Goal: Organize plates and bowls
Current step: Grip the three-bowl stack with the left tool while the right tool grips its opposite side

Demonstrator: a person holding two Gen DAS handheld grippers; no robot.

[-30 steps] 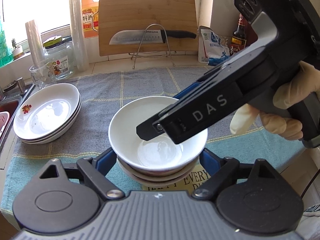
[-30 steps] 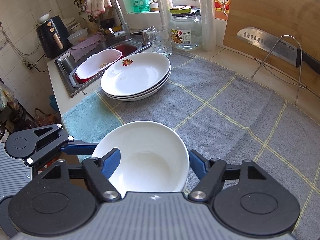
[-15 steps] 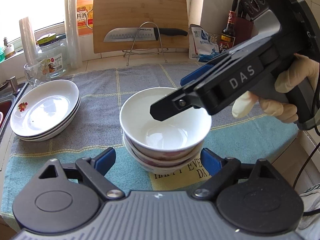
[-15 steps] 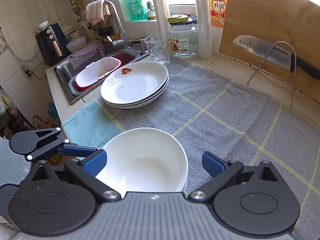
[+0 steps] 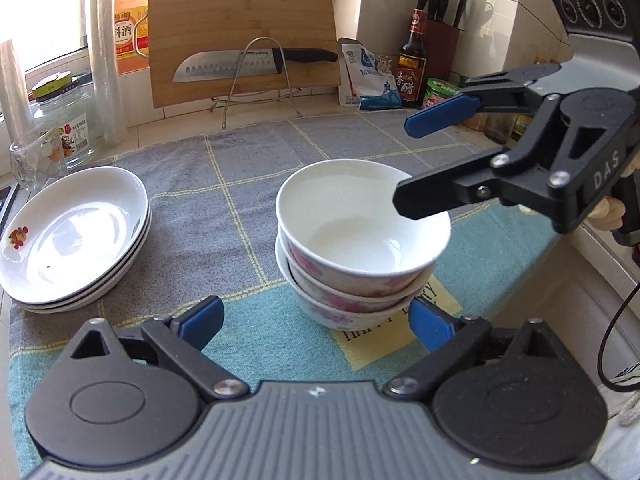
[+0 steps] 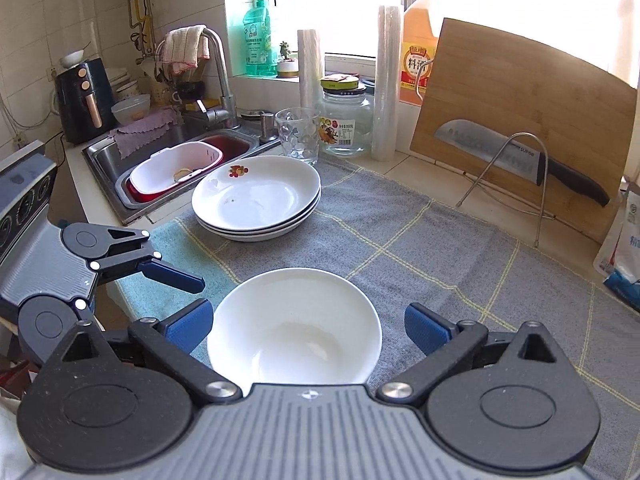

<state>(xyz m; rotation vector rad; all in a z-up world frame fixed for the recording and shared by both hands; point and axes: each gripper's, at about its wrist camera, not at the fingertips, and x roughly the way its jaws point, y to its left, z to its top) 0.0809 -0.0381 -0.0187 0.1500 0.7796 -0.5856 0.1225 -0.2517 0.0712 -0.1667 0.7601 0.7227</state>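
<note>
Three white bowls with pink flowers stand nested in a stack (image 5: 360, 256) on the towel; the top bowl also shows in the right wrist view (image 6: 294, 328). A stack of three white plates (image 5: 68, 236) lies to the left, and shows in the right wrist view (image 6: 256, 196). My left gripper (image 5: 316, 320) is open and empty, just in front of the bowl stack. My right gripper (image 6: 306, 326) is open and empty, above and behind the bowls; in the left wrist view it (image 5: 408, 164) hovers at their right rim.
A grey and teal towel (image 5: 240, 168) covers the counter. Behind stand a cutting board (image 5: 240, 28), a knife on a wire rack (image 5: 256, 68), a glass (image 6: 298, 136), a jar (image 6: 344, 120), bottles and a packet (image 5: 368, 80). A sink with a basin (image 6: 176, 168) is at the left.
The right gripper opened, let go of the top bowl and lifted back to the right. The left gripper pulled back from the stack. The bowl stays on the stack.
</note>
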